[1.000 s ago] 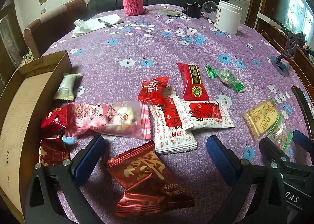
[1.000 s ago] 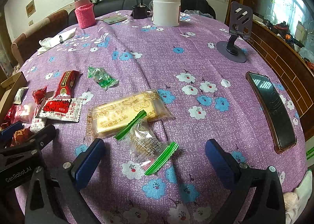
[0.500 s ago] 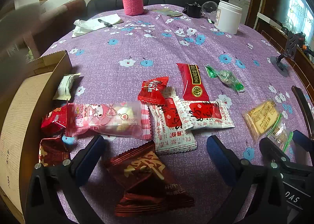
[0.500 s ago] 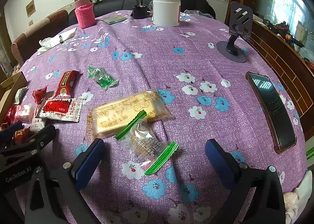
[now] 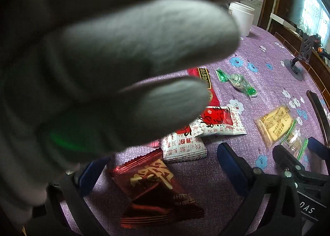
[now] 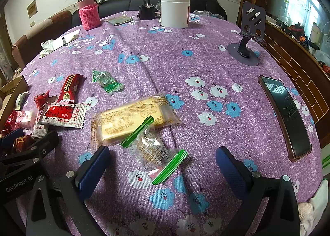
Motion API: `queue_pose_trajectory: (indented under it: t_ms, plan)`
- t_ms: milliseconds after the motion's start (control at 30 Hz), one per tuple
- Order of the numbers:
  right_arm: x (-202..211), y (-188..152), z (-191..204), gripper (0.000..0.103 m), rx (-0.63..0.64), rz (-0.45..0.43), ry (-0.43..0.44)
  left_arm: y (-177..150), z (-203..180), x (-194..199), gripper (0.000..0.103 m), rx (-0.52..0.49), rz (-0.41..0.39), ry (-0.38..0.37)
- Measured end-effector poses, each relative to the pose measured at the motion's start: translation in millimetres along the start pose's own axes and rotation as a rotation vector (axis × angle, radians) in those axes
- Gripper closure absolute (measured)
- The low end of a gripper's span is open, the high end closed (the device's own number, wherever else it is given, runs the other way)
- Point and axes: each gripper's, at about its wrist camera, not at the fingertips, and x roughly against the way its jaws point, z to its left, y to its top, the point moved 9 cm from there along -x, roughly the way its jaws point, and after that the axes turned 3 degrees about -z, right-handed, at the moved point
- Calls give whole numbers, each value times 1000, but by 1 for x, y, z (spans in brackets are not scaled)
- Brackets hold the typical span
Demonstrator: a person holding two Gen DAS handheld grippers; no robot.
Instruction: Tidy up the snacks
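Note:
A grey gloved hand (image 5: 103, 60) fills most of the left wrist view, close to the lens, and hides the table's left side. Below it my left gripper (image 5: 163, 170) is open around a dark red packet (image 5: 154, 186). Beyond lie two white-and-red packets (image 5: 218, 122), a long red packet (image 5: 206, 79) and a green candy (image 5: 237, 81). My right gripper (image 6: 163, 158) is open, with a clear packet with green ends (image 6: 152, 151) between its fingers, overlapping a yellow cake packet (image 6: 132, 120). A cardboard box (image 6: 12, 89) shows at the far left.
On the purple flowered tablecloth (image 6: 185, 70) stand a white jar (image 6: 175, 12), a pink-sleeved flask (image 6: 87, 13) and a phone stand (image 6: 247, 37). A phone (image 6: 286, 116) lies near the right edge. Crumpled paper with a pen (image 6: 57, 42) lies far left.
A grey gloved hand has come in front of the left camera, covering the box and the snacks on the left. Both grippers and the packets stay where they were.

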Motion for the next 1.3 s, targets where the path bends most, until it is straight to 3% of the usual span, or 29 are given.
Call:
queue_pose_trajectory:
  t_ms: [1300]
  plan:
    - [0,0,0,1,0,0,0,-2,-1,3,0,0,0,1]
